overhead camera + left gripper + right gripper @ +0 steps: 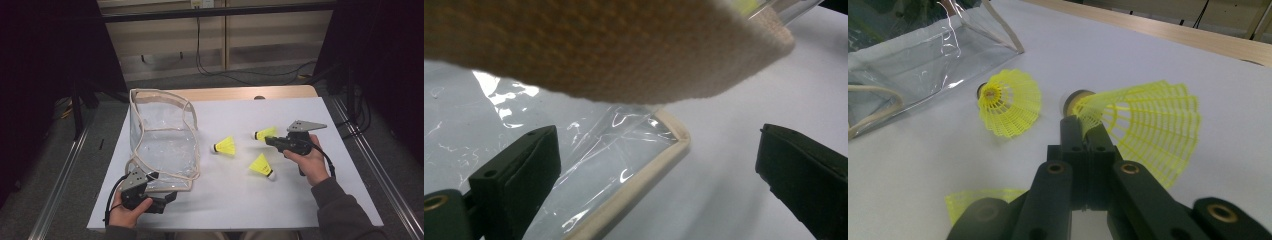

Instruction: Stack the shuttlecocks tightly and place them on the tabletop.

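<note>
A clear plastic bag with beige trim stands open at the left of the white table. Three yellow shuttlecocks lie to its right. My right gripper is shut on the skirt of the far shuttlecock; in the right gripper view the jaws pinch the mesh edge of that shuttlecock. A second shuttlecock rests nearer the bag and a third lies near the right hand. My left gripper is open at the bag's near corner, with a beige strap close above.
A white sheet covers the table; a wooden edge shows at the back. Metal rails run along both sides and cables lie on the floor behind. Dark curtains flank the table.
</note>
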Demonstrator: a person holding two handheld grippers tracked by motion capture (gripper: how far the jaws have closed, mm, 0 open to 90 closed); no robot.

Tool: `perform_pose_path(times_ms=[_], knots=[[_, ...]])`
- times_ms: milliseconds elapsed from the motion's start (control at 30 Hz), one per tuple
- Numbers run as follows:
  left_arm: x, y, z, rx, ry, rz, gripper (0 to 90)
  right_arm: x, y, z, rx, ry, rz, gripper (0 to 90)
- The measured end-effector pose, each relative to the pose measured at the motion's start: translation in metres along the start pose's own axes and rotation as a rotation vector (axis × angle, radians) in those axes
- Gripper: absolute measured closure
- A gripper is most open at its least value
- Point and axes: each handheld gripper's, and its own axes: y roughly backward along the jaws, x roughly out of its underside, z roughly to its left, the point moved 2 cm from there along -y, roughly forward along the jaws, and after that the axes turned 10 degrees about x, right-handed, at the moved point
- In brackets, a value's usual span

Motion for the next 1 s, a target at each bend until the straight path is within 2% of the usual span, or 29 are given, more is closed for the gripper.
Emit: perform_pose_path(times_ms=[1000], knots=[[0.0002, -0.0003, 0.0002, 0.000, 0.001, 0.001, 4.2, -0.0061, -0.0095, 0.0098, -0.029, 0.015, 0.001, 89.8]])
